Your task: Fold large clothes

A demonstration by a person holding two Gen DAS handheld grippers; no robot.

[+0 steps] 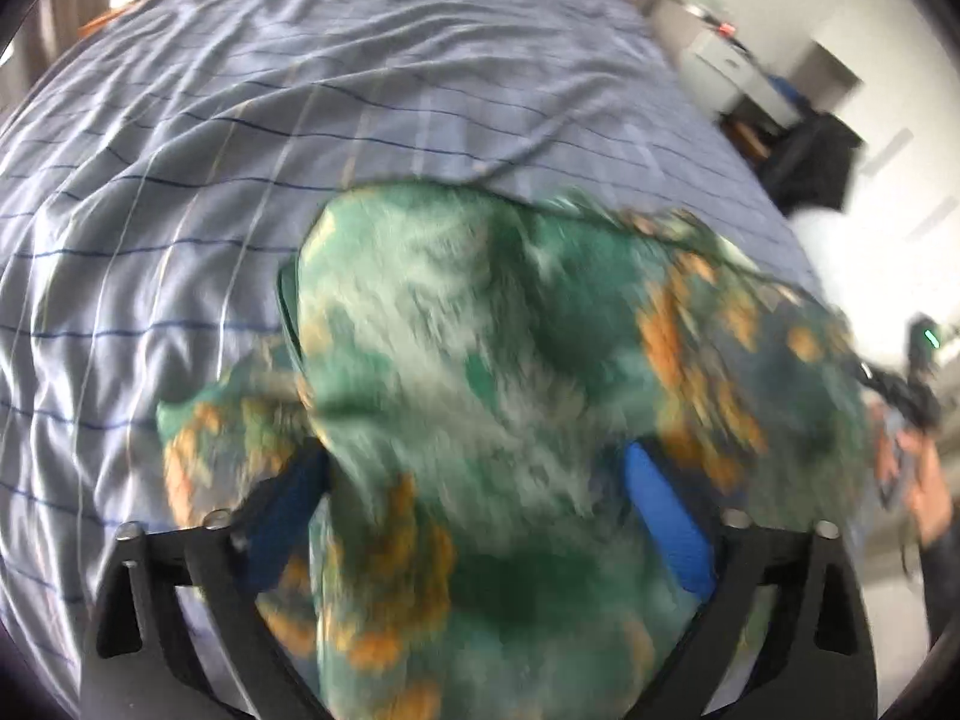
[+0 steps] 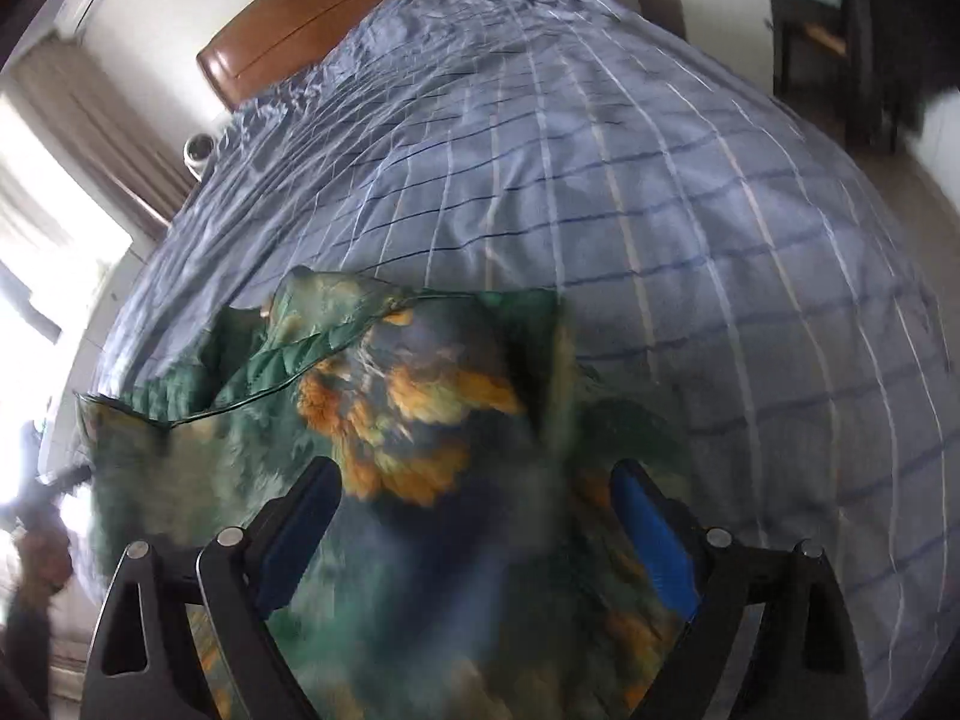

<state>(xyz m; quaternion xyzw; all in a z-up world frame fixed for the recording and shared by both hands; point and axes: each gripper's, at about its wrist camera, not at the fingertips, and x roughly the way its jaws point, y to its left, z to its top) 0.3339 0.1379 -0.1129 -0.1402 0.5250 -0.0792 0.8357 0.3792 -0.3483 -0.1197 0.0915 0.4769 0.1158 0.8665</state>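
1. One green garment with orange flower print (image 1: pixel 480 372) lies bunched at the near part of the bed (image 1: pixel 180 180), on the blue checked bedsheet (image 2: pixel 660 210); both wrist views are blurred, so its exact outline is hard to read.
2. Left claw (image 1: pixel 480 516): its jaws stand apart, with the cloth lying between the blue pads (image 1: pixel 666 528) and draped over them. I cannot see the pads pressing on the fabric, so I judge this a loose straddle, not a grip.
3. Right claw (image 2: pixel 480 528): its jaws stand wide, one finger on each side of the cloth. The fabric runs between and under them, and nothing looks pinched.
4. Step in hand, as I judge it: the garment has been laid down and needs spreading before a fold. To do it well, each claw should take one single edge or corner, not a bunch of layers.
5. A folded-over flap (image 2: pixel 288 354) shows the plain green inner side on the left of the right wrist view; it should be flattened first, or the fold will trap a lump.
6. Pulling both corners apart and level would keep the wrinkled sheet from dragging along.
7. Count: one garment, one bed, one wooden headboard (image 2: pixel 336 18), two claws, four fingers, and one person's hand (image 1: pixel 924 480) holding the other claw at the right edge of the left wrist view.
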